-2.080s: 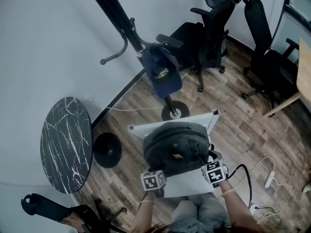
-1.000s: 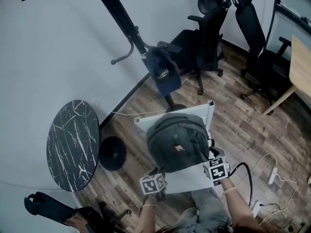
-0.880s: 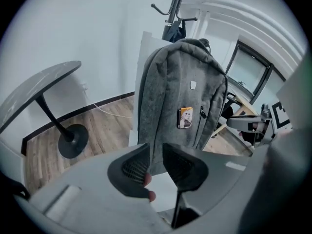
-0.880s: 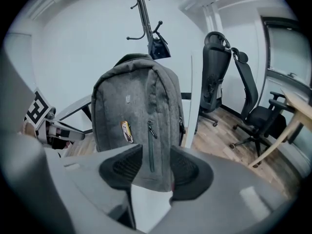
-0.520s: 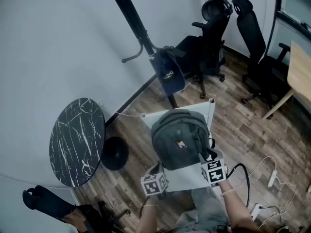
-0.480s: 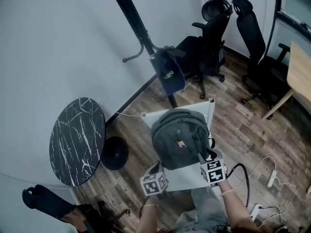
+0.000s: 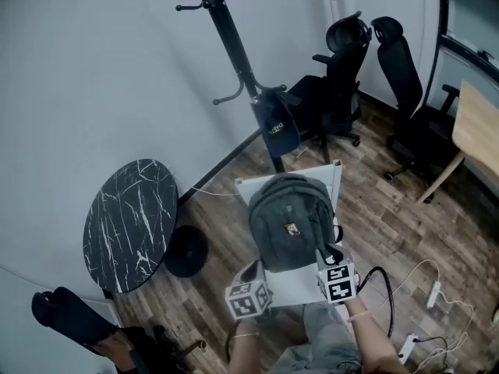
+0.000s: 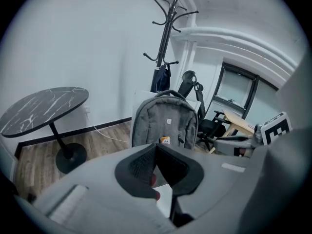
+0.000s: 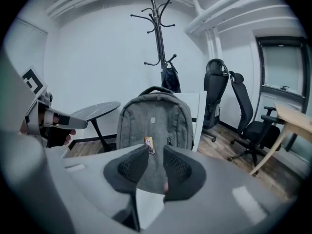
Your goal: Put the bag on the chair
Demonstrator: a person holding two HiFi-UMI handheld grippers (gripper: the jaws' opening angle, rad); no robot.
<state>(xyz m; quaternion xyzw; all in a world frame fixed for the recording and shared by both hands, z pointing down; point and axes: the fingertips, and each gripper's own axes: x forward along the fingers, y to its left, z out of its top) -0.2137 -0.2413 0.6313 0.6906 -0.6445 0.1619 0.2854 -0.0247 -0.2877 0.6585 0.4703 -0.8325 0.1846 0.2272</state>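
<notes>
A grey backpack (image 7: pixel 290 223) stands upright on the white chair (image 7: pixel 295 285), leaning on its backrest. Both grippers hang in front of it, apart from it. In the head view my left gripper (image 7: pixel 253 271) is at the seat's near left and my right gripper (image 7: pixel 322 255) at the near right. My left gripper (image 8: pixel 155 150) is shut with nothing in it, and the backpack (image 8: pixel 165 126) shows beyond it. My right gripper (image 9: pixel 155 156) has just been closing; a gap remains and nothing is between the jaws. The backpack (image 9: pixel 155 118) fills the view ahead of it.
A black coat rack (image 7: pixel 234 45) with a dark blue bag (image 7: pixel 274 127) stands behind the chair. A round marble table (image 7: pixel 129 224) is on the left. Black office chairs (image 7: pixel 335 92) and a wooden table (image 7: pixel 475 127) are at the right. Cables and a power strip (image 7: pixel 433 294) lie on the floor.
Both grippers have drawn back and up from the backpack's base, which stays on the chair. The left jaws have shut and the right jaws have narrowed. The head view has lifted.
</notes>
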